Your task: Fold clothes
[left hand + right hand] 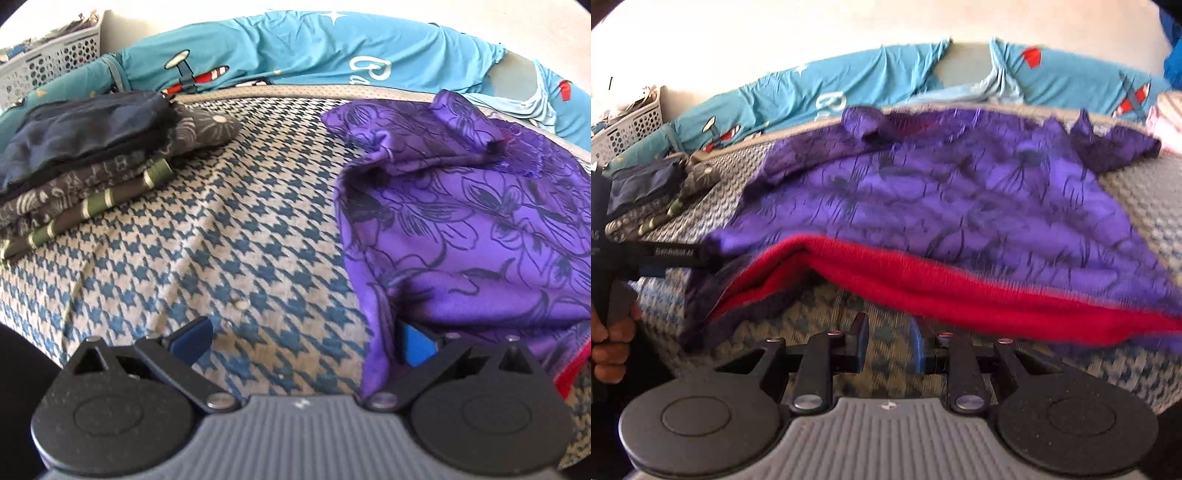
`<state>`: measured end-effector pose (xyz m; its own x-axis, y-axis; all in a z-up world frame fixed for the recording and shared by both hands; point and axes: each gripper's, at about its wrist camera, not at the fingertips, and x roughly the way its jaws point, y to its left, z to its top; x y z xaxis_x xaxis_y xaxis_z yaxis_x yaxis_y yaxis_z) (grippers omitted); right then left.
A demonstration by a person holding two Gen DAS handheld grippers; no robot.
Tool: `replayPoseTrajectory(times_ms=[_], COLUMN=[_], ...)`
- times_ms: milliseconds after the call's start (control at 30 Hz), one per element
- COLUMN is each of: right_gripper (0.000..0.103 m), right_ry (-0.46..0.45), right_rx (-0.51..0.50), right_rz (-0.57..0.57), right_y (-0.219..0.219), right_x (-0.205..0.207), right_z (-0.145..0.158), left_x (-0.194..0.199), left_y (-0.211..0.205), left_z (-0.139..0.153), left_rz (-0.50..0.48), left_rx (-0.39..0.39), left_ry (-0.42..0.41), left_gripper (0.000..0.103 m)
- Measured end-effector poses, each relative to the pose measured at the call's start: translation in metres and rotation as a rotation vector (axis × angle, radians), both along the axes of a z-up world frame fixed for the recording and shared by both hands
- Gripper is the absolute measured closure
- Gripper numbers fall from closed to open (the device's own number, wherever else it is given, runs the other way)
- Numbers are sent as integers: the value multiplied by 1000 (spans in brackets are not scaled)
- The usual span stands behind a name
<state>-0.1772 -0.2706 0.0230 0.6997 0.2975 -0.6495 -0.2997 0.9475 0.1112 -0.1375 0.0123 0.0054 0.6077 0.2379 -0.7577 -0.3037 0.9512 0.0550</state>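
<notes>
Purple garment (942, 206) w/ dark flower print is lying spread across the bed (229, 236), its red lining (923, 284) showing along the near edge. In the right view that near edge is lifting off the bed at the left end, the picture blurring there.

Left hand-held gripper (306, 343) is standing wide open — garment edge is draping over its right finger (415, 345), left finger (194, 338) sitting bare over the checked cover. Nothing is pressing between the pads. In the right view the same tool is reaching in from the left, a hand (609, 339) wrapping its handle, its tip at the garment's left edge; whether it's gripping there, can't tell from that angle.

Right hand-held gripper (888, 343) is hanging just before the red edge, jaws narrowly apart, only the bed cover showing between — holding nothing.

Further out: a stack of folded clothes (85, 162) is sitting at the bed's left, well apart from the garment. Behind, a blue sheet (314, 51) w/ plane prints is bunching along the wall side, and a white basket (48, 62) is standing at far left.
</notes>
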Motion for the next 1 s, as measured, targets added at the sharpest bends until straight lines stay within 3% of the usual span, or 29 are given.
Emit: replayPoseTrajectory(times_ms=[200,433,567,667,833,933,1000], right_gripper=[80,79,78,73,46,44,44], right_ry=[-53,16,16,18,16,7,-16], right_rx=[8,42,33,47,79,72,14], right_rz=[-24,-38,-12,1,42,71,95], right_y=[0,-2,-4,-6,-6,-2,6], right_x=[24,65,68,64,55,49,45], right_z=[8,1,1,1,1,0,-4], left_x=[6,11,14,14,14,13,13], left_y=[-2,-2,0,2,3,4,5], left_z=[1,-1,-2,-2,-2,-2,-2], left_rz=[9,2,4,9,12,16,18], left_rx=[64,91,80,66,55,43,37], left_ry=[-9,-13,-11,-10,-9,-8,-7], left_gripper=[0,0,0,0,0,0,0])
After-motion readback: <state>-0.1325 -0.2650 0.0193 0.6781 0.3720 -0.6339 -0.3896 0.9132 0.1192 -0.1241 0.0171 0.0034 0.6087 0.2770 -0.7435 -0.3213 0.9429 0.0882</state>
